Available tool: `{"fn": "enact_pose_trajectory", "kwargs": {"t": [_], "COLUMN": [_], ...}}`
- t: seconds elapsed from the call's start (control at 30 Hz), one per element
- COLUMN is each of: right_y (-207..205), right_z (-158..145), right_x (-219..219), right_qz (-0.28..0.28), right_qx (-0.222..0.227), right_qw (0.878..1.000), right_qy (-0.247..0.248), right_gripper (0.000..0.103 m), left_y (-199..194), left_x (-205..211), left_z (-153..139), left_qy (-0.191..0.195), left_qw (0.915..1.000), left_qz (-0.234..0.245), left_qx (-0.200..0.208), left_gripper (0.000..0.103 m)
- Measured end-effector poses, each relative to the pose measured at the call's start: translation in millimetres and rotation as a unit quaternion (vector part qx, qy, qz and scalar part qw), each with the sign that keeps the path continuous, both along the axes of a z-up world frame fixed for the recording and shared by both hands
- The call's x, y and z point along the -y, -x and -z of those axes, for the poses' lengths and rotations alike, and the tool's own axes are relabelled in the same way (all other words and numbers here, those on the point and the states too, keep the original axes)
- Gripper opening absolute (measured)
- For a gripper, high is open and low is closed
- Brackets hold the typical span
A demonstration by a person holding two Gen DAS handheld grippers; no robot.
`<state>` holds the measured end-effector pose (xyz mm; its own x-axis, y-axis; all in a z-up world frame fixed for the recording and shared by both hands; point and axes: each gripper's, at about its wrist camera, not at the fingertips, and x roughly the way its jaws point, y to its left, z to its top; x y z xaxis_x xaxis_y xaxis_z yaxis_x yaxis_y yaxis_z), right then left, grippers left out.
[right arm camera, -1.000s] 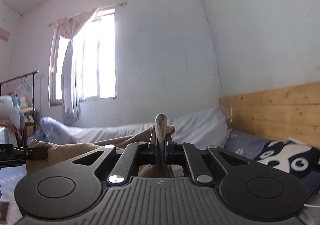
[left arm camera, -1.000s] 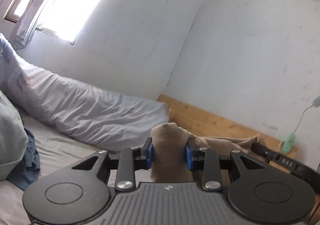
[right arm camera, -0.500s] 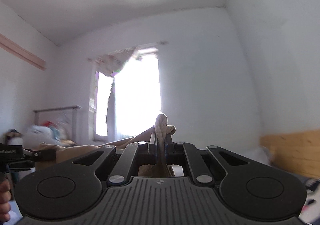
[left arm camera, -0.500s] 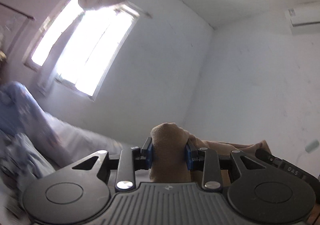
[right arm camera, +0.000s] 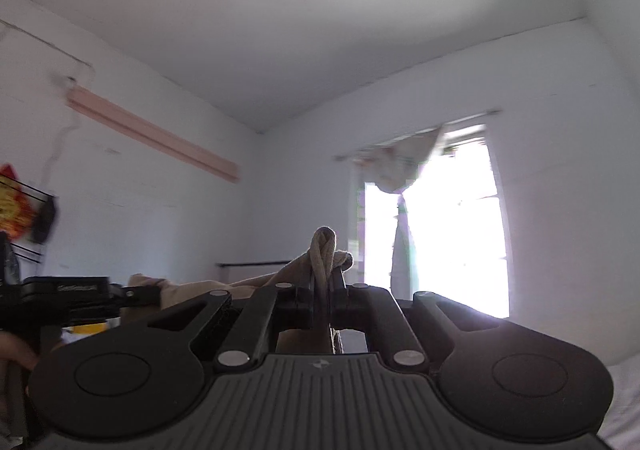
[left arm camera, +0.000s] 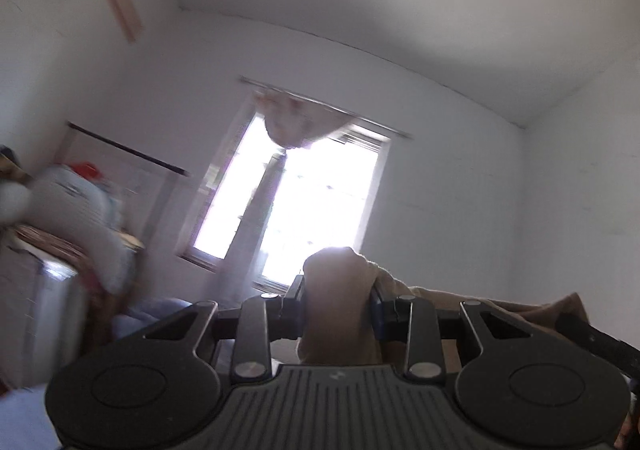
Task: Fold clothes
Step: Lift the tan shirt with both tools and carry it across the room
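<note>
Left wrist view: my left claw is clamped on a thick bunch of the tan garment, its blue-edged pads pressing the fabric from both sides. The bunch rises above the fingers and overlaps the lower right corner of the window, my landmark here. From the clamp the garment runs off to the right, well below the window and against the white wall, towards the dark body of the other claw at the right edge. A gathered curtain hangs from the rod across the top of the window. To the left of the window I see a dark rail, and below it a blurred heap of pale items that I cannot identify. The picture is smeared on that side.

Right wrist view: my right claw is closed tight on a thin twisted fold of the same tan garment, which pokes up as a loop above the fingers. The loop sits just left of the window. From it the cloth stretches further left, away from the window, to the left claw, seen side-on and holding the other end. A hand grips that tool at the left edge. A pink strip runs along the wall, high and well left of the window.
</note>
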<state>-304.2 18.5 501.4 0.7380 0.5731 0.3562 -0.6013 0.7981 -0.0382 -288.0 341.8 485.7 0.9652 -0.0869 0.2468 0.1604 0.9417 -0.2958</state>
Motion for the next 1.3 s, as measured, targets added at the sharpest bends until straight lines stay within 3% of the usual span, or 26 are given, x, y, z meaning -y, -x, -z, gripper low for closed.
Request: {"fn": "enact_pose_trajectory", "kwargs": {"t": [0.13, 0.23, 0.4, 0.6, 0.77, 1.07, 1.3], "right_y": [-6.5, -10.4, -32.4, -90.6, -142.2, -289.7, -384.8], "right_z": [10.9, 30.0, 83.4, 175.9, 230.5, 321.5, 398.9], "right_x": [-78.2, -145.3, -244.1, -321.1, -355.5, -367.0, -352.9], "right_qz": [-0.058, -0.098, -0.162, -0.2, -0.207, -0.138, -0.11], "right_qx": [-0.006, -0.017, -0.07, -0.162, -0.229, -0.335, -0.413], "right_qw": [0.998, 0.995, 0.984, 0.965, 0.949, 0.931, 0.902], "right_qy": [0.0, 0.012, 0.024, 0.043, 0.061, 0.052, 0.051], "right_gripper": [0.004, 0.004, 0.004, 0.004, 0.004, 0.004, 0.004], "left_y": [19.6, 14.1, -8.2, -43.1, -112.6, -295.6, -400.8], "left_x": [-59.9, -104.8, -162.9, -209.8, -229.8, -261.6, -257.7], "left_z": [-8.7, 0.5, 44.8, 110.9, 163.2, 266.3, 353.6], "left_qy": [-0.011, -0.021, -0.024, -0.043, -0.083, -0.074, -0.091], "left_qw": [0.9977, 0.9926, 0.9796, 0.9568, 0.9379, 0.9283, 0.9015], "left_qz": [-0.064, -0.113, -0.177, -0.238, -0.236, -0.192, -0.177], "left_qx": [-0.015, -0.038, -0.092, -0.162, -0.24, -0.31, -0.384], "left_gripper": [0.03, 0.03, 0.029, 0.029, 0.029, 0.029, 0.029]}}
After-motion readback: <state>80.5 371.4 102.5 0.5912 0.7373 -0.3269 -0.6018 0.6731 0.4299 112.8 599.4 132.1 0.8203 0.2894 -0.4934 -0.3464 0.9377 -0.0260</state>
